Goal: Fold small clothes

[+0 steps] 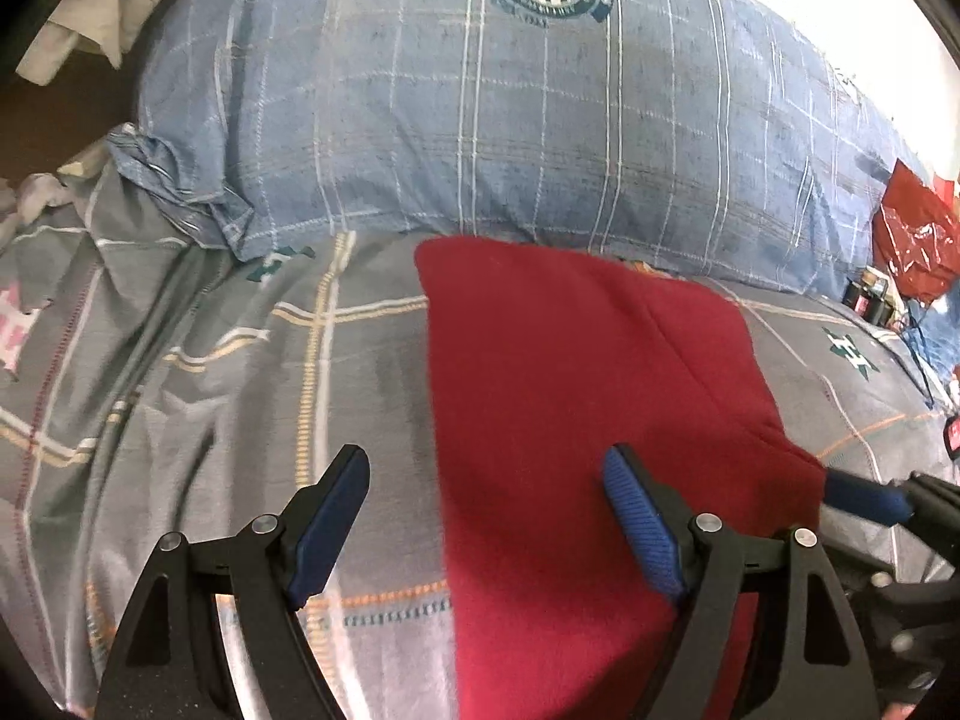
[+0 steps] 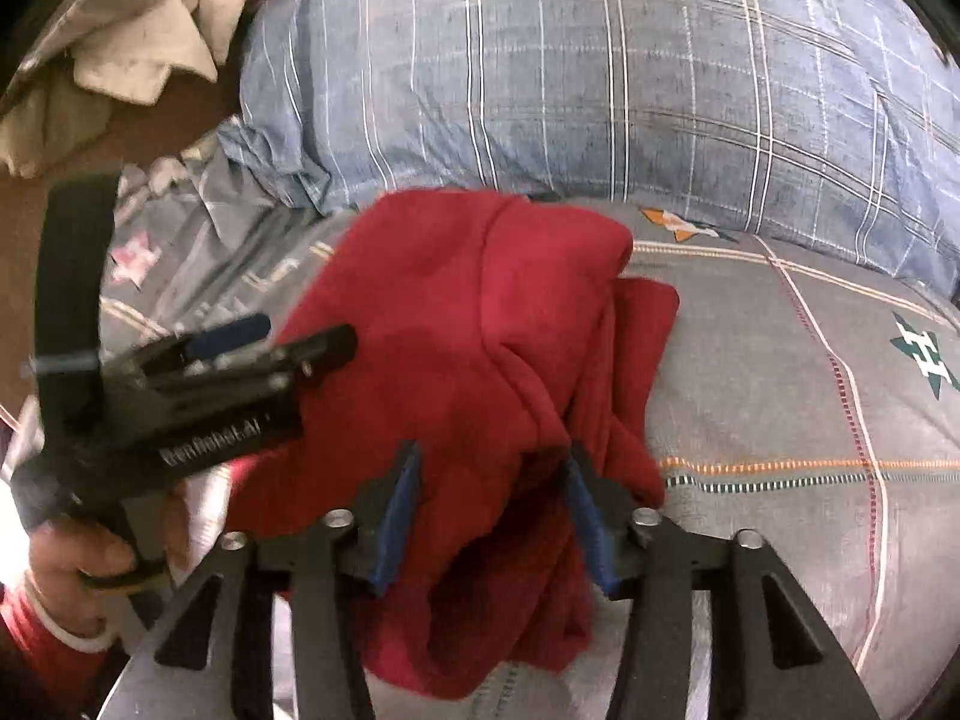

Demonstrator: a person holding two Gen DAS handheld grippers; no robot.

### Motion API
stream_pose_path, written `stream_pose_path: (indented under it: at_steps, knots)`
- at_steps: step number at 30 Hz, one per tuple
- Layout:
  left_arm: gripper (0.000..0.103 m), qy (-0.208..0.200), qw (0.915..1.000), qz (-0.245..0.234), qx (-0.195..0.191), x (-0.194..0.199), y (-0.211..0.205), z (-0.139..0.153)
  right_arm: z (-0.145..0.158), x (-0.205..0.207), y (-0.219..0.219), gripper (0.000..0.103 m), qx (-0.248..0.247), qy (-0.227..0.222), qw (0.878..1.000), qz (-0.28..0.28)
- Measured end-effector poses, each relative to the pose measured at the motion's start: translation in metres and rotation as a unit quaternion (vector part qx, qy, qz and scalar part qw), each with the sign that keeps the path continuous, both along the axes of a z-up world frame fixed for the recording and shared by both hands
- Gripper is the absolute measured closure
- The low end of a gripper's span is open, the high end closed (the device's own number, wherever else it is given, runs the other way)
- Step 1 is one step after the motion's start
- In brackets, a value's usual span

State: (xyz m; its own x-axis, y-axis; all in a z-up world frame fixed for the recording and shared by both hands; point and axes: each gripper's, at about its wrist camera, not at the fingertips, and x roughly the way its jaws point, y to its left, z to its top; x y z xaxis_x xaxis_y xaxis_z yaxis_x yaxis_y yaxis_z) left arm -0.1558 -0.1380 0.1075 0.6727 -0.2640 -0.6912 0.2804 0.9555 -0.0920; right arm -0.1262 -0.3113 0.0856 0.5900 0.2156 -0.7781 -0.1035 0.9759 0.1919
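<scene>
A small red garment (image 1: 570, 372) lies on the grey plaid bedsheet (image 1: 240, 372), partly folded, with bunched layers toward its right side in the right wrist view (image 2: 480, 312). My left gripper (image 1: 486, 468) is open above the garment's left edge, holding nothing; it also shows in the right wrist view (image 2: 264, 336). My right gripper (image 2: 492, 474) is open with red cloth between its blue pads (image 2: 399, 510), jaws apart around a raised fold. One of its fingers shows at the right of the left wrist view (image 1: 864, 495).
A blue plaid pillow (image 1: 510, 120) with a round crest lies along the far side of the bed. Pale crumpled clothes (image 2: 138, 30) sit at the far left. A red plastic bag (image 1: 918, 240) and small items lie at the far right.
</scene>
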Motion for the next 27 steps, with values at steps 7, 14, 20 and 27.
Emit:
stream_pose_path:
  at_steps: [7, 14, 20, 27]
  knots:
    - [0.022, -0.033, 0.9991, 0.025, -0.004, -0.033, 0.018, 0.024, 0.033, -0.015, -0.001, 0.031, 0.026, -0.052, 0.998, -0.034]
    - [0.021, -0.047, 0.9988, 0.017, -0.001, -0.056, 0.026, 0.026, 0.037, -0.018, 0.009, 0.029, 0.020, -0.055, 0.998, -0.037]
    - [0.021, -0.077, 0.9968, 0.020, 0.000, -0.063, 0.033, 0.030, 0.034, -0.019, 0.012, 0.024, 0.006, -0.055, 0.997, -0.050]
    - [0.021, -0.060, 0.9979, 0.023, 0.000, -0.054, 0.039, 0.021, 0.029, -0.016, 0.016, 0.022, -0.007, -0.049, 0.997, -0.064]
